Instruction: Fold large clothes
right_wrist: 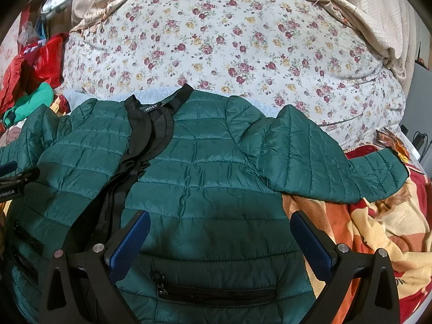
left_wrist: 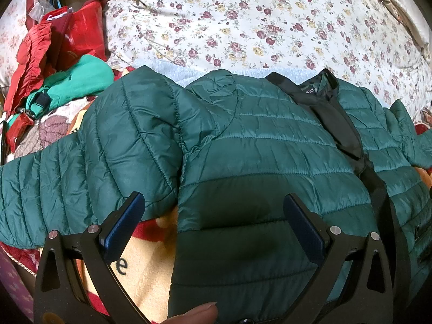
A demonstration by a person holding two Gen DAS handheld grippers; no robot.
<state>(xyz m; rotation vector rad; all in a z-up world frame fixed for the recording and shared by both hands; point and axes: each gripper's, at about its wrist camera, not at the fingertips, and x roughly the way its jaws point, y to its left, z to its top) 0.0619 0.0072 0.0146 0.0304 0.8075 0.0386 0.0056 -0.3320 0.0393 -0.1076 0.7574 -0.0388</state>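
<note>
A dark green quilted puffer jacket (left_wrist: 259,140) lies front-up on a patterned blanket, its black zipper placket part open and both sleeves spread out. It also shows in the right wrist view (right_wrist: 216,162). My left gripper (left_wrist: 213,202) is open and empty, hovering over the jacket's left side near the armpit of the left sleeve (left_wrist: 67,178). My right gripper (right_wrist: 220,222) is open and empty above the jacket's right front, just beyond a zipped pocket (right_wrist: 216,293). The right sleeve (right_wrist: 324,156) lies out to the right. The left gripper's tip (right_wrist: 10,172) shows at the right wrist view's left edge.
A floral quilt (left_wrist: 256,27) is heaped behind the jacket. Red and bright green clothes (left_wrist: 67,62) are piled at the far left. A red, cream and orange blanket (right_wrist: 378,229) lies under the jacket. A thumb (left_wrist: 199,313) shows at the bottom of the left wrist view.
</note>
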